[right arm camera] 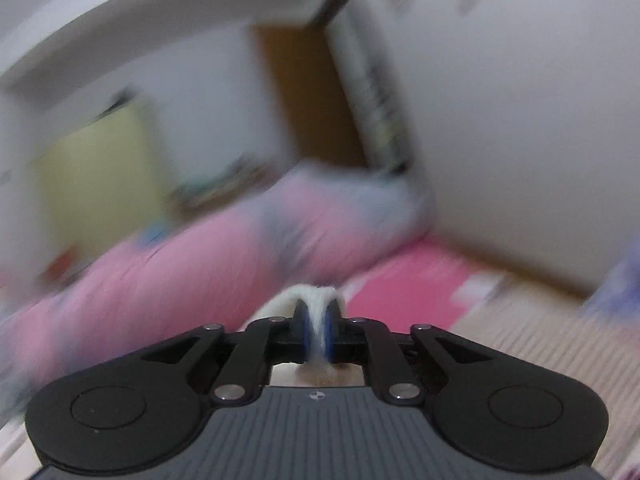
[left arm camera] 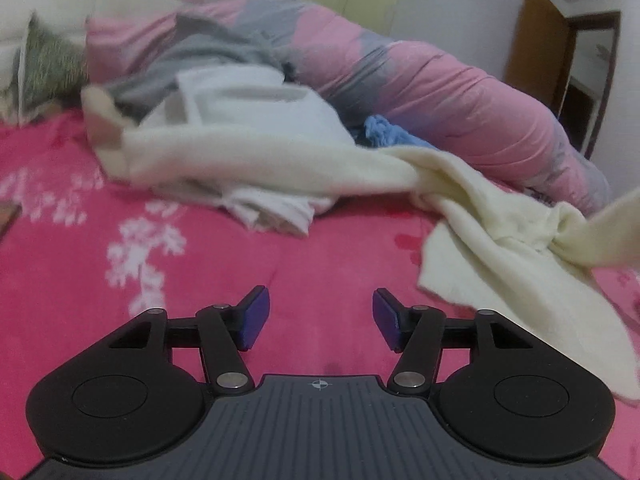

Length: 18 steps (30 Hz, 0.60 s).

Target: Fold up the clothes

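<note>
A cream fleece garment (left arm camera: pixel 460 208) lies stretched across the pink flowered bed sheet (left arm camera: pixel 200 264), its right end lifted off the frame's right edge. My left gripper (left arm camera: pixel 321 318) hovers open over the bare sheet in front of it, nothing between its blue pads. In the blurred right wrist view my right gripper (right arm camera: pixel 316 334) is raised above the bed, and a fold of the cream fleece (right arm camera: pixel 314 300) is pinched between its blue pads. A white garment (left arm camera: pixel 256 112) and a grey one (left arm camera: pixel 200 56) are heaped behind the cream one.
A rolled pink and grey quilt (left arm camera: pixel 440 88) runs along the back of the bed, with a blue cloth (left arm camera: pixel 384 132) tucked against it. A brown door (right arm camera: pixel 312 92) and white walls stand beyond. A striped beige surface (right arm camera: pixel 520 344) shows at lower right.
</note>
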{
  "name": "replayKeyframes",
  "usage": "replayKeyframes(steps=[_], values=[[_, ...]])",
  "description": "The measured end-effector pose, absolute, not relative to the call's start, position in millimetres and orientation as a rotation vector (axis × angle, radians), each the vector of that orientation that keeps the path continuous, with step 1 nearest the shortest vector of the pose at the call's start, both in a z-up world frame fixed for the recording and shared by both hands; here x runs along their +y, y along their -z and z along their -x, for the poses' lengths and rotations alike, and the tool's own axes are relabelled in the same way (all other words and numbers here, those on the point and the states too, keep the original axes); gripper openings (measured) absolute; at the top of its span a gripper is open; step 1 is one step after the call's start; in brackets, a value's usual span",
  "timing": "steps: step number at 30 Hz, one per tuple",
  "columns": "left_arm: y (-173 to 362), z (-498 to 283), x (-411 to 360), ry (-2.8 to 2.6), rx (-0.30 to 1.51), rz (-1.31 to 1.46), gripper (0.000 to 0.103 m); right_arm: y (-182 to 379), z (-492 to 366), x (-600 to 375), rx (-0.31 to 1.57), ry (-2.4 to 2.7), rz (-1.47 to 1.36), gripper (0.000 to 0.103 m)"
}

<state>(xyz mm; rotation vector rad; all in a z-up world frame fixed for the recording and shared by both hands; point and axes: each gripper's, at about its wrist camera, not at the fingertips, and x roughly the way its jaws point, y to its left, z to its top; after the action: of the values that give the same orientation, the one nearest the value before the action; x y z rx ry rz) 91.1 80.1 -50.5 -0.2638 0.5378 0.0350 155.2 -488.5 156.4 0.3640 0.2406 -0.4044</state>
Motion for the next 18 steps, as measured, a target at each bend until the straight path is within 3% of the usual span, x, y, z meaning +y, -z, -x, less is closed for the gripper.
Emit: replayKeyframes(steps=[1,2,10,18], values=[[51.9,-88.9,81.1,-0.033,0.543,0.269,0.057,-155.6,-162.8,-498.2,0.254,0.477,-0.367,0.06],[53.3,-86.7,82.0,-0.03,0.547,0.274,0.057,-147.8,-166.0,-506.2,0.281,0.527,-0.389,0.075],[63.0,-86.0,92.0,-0.037,0.582,0.268,0.062,-62.1,-116.9,-508.9,0.384,0.584,-0.485,0.075],[67.1,-84.8,87.1,0.003,0.605,0.284,0.062,-14.3,-55.2,-461.7,0.488,0.252,-0.624,0.075]])
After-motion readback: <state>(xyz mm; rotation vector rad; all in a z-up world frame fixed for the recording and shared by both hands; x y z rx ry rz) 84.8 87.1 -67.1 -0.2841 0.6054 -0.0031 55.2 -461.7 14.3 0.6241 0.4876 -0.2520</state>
